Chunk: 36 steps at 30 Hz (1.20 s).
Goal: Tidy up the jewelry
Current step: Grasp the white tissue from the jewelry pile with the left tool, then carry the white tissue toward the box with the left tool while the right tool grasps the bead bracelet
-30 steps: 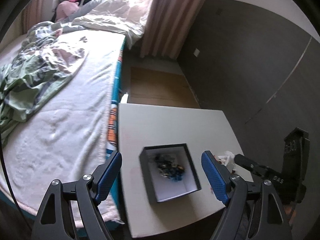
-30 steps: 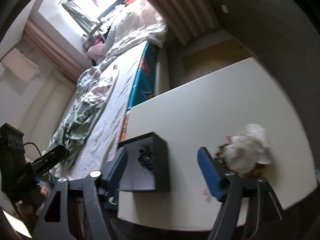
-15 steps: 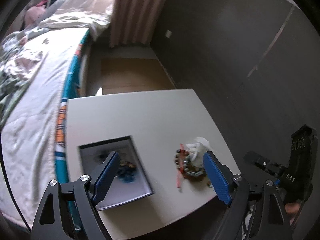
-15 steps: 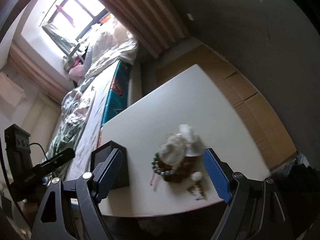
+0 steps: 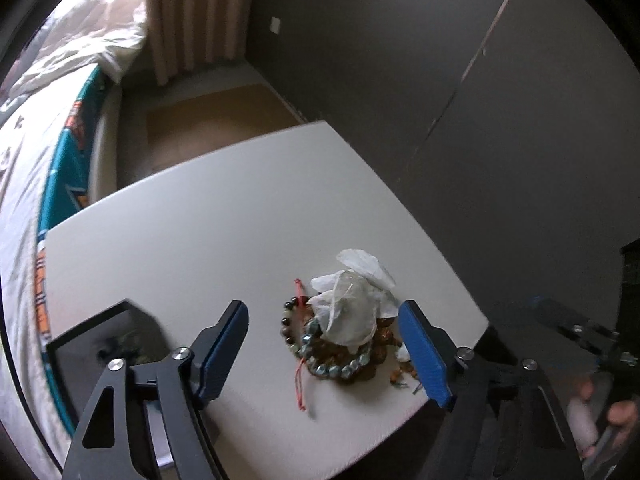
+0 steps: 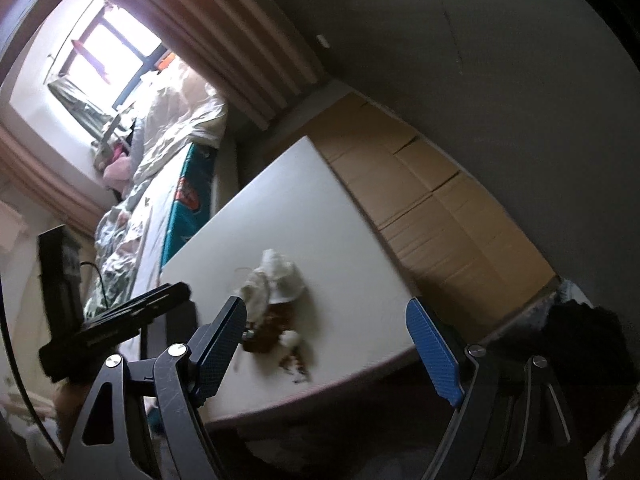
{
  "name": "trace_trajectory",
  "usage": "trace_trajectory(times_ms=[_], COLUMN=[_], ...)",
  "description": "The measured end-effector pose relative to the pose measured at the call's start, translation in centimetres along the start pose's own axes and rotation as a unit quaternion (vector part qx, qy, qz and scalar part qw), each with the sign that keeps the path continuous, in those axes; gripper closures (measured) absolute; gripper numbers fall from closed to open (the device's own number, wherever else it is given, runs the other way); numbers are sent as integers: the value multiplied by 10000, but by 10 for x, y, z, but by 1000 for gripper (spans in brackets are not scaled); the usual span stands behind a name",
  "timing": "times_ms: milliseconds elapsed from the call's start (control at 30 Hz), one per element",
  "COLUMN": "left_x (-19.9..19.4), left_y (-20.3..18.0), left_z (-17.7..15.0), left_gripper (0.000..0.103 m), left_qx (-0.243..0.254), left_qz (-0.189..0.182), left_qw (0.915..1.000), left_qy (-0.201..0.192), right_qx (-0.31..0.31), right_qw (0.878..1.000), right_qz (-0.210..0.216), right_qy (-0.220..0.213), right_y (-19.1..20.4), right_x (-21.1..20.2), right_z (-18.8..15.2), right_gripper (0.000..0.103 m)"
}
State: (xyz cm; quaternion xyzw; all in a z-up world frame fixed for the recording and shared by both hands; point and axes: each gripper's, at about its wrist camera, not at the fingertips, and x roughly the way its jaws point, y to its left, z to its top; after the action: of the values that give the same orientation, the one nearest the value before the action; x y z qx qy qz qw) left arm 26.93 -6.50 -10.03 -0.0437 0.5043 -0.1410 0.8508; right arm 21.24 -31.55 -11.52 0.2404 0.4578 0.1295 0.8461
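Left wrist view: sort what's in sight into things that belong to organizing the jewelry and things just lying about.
Belongs to the job:
- bead bracelets, piled on the table
- white pouch on top of the pile
- red cord beside it
- black box with jewelry inside
- left tongs, open over the pile

Lying about:
- bed
- curtain
- cardboard on the floor
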Motion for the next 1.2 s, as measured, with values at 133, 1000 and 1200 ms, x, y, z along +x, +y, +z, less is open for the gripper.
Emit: trace_trajectory(times_ms=[133, 1000, 1200], left_x=[30, -13, -33], left_y=[-8, -1, 12], left_z=[5, 11, 12], left_gripper=[38, 103, 103], left_qx=[125, 125, -66], left_qz=[97, -176, -167], left_qw=[9995, 9997, 9993], left_qy=[277, -132, -333], right_qx=[103, -94, -147], right_qw=[9999, 9978, 9940], right_qz=[-113, 460, 702], right_qy=[-12, 470, 821], right_y=[-18, 27, 48], right_x=[-6, 45, 74], right_z=[0, 1, 1], right_gripper=[20, 20, 34])
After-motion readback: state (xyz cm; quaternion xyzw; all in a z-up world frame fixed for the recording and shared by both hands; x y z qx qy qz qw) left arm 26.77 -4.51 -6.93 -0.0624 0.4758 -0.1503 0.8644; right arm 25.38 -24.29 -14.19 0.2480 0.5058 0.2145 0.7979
